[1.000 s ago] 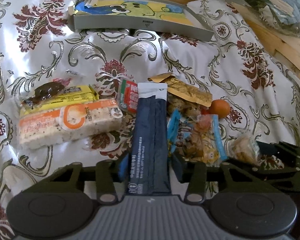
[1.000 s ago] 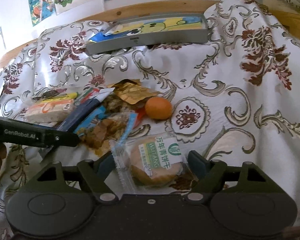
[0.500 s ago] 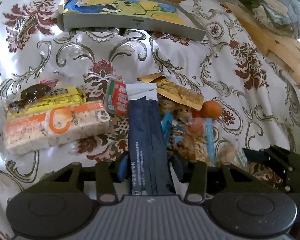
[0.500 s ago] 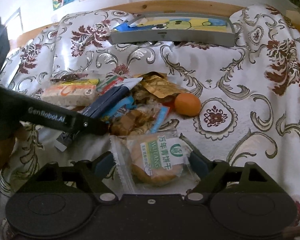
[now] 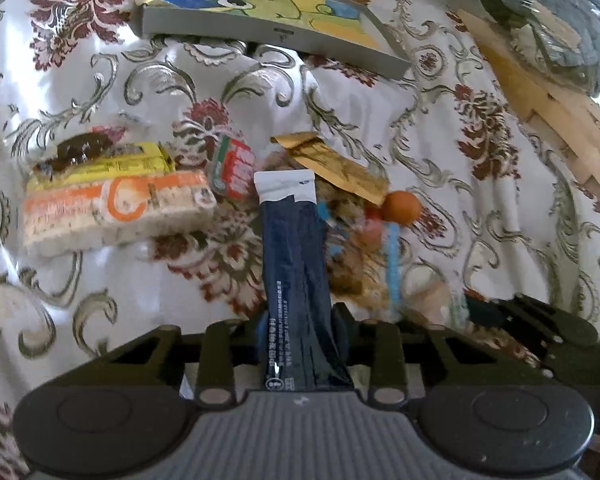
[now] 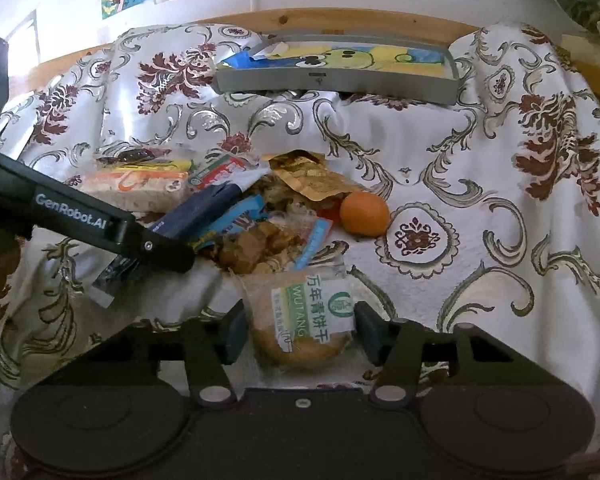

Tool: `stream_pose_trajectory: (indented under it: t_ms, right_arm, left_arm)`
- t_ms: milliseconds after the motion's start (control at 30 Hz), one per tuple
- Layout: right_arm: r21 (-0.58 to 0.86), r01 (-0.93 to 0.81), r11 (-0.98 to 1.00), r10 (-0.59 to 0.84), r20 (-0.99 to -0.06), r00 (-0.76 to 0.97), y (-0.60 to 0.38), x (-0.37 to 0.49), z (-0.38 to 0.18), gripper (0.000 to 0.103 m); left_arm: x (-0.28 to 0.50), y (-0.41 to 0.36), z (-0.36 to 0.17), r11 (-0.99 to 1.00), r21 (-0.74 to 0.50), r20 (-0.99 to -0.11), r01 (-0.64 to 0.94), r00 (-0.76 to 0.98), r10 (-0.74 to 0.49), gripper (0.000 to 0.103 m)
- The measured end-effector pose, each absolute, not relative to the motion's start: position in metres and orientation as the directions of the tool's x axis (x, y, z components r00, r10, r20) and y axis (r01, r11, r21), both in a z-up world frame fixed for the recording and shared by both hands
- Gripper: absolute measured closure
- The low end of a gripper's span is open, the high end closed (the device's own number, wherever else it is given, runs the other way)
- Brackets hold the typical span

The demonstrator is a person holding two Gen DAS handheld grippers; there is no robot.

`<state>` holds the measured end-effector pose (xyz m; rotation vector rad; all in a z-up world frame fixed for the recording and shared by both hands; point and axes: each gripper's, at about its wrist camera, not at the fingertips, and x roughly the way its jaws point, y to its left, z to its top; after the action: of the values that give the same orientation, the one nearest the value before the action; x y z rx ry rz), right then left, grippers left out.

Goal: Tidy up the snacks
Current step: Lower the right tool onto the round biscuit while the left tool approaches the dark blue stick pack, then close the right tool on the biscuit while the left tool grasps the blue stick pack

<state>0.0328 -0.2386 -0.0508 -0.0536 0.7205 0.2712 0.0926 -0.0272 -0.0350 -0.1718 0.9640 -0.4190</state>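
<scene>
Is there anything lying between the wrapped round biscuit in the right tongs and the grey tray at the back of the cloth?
Yes. The snack pile and the orange lie just beyond the wrapped biscuit, in line with the grey tray. Past them only bare cloth shows.

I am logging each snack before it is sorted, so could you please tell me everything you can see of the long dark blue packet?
The dark blue packet is a long, narrow stick pouch of glossy, creased film, with a white sealed end pointing away and small white print near the close end. It lies lengthwise over the patterned cloth, its far end against the snack pile. The left gripper is shut on its near part, a pad pressed to each side. In the right wrist view its near end juts out behind that gripper.
</scene>
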Motion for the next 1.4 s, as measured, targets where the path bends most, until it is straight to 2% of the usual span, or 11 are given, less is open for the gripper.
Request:
stream_pose_trajectory:
  t_ms: [400,700,1100,1400]
  right_arm:
    - [0.035,-0.269,0.963,0.232,-0.620,0.750,-0.239,0.021,-0.031,0.049]
    - [0.039,-0.283,0.958,0.251,-0.587,0.770,-0.249,0.033,-0.008,0.049]
    - [0.004,-0.365,0.931,0.311,-0.536,0.785,-0.251,0.126,0.034,0.049]
    - [-0.053,-0.322,0.945,0.253,-0.505,0.825,-0.248,0.236,0.055,0.049]
  left_arm:
    - [0.070,-0.028,-0.019,0.848,-0.443,-0.698,0.291,0.481,-0.530,0.071]
    - [0.087,-0.026,0.003,0.857,-0.430,-0.648,0.283,0.565,-0.511,0.071]
    - [0.191,-0.027,0.057,0.917,-0.331,-0.563,0.223,0.733,-0.381,0.071]
    - [0.284,-0.038,0.066,0.937,-0.305,-0.535,0.169,0.784,-0.315,0.071]
